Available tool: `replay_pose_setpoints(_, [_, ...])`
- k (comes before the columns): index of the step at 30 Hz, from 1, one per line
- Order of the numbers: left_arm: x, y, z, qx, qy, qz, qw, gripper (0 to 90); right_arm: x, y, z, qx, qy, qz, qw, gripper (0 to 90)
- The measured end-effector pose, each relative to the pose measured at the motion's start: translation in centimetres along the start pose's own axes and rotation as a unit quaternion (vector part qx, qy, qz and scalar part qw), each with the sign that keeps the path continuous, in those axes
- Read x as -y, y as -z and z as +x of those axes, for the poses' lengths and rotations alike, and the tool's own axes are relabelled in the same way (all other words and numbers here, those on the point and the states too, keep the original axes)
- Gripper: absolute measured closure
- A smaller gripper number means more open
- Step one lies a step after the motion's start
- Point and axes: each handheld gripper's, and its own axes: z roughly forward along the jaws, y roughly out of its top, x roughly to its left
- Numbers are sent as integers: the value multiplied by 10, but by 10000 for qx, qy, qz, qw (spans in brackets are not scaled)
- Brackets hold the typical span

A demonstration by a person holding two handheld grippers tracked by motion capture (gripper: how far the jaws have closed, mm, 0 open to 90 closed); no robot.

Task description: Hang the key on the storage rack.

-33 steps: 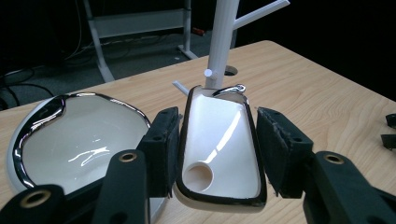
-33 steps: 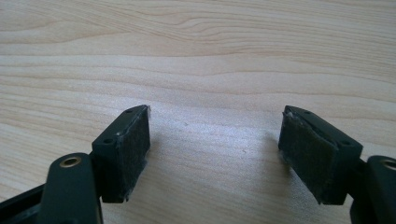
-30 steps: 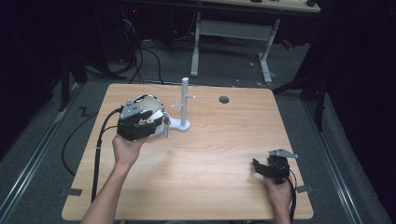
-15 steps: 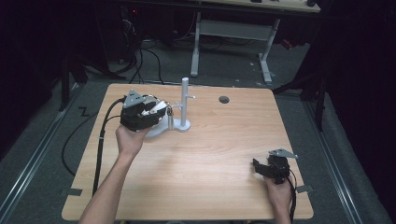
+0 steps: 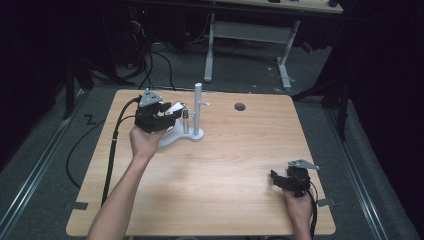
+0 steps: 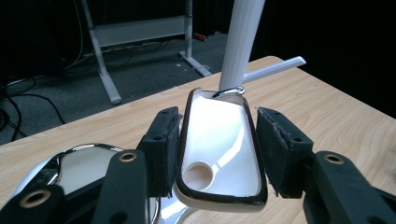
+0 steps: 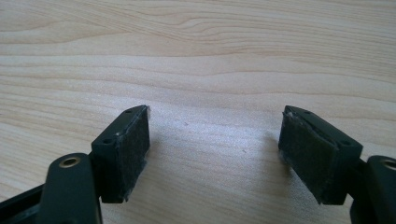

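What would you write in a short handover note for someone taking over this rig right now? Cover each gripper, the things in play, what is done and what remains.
Left gripper: jaws either side of a white, chrome-edged tag; one pad touches it, a small gap shows at the other. The tag's ring sits at the white stand, near its side peg.
Right gripper: open, holding nothing, low over the table at its near right corner.
Done: tag brought up to the stand.
Left: probably hook the ring on the peg; whether it is already on cannot be told. Then let go and pull back.
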Motion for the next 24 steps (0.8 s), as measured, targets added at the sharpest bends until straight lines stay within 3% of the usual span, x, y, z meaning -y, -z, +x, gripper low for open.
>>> replay_pose_setpoints(9, [0,-6,6,-140,141,-33,9998,509,0,0,0,6,6,6,10000,248])
replay_pose_setpoints(24, [2,-15,-6,55,46,0,10000,509,0,0,1,7,-1,4,10000,248])
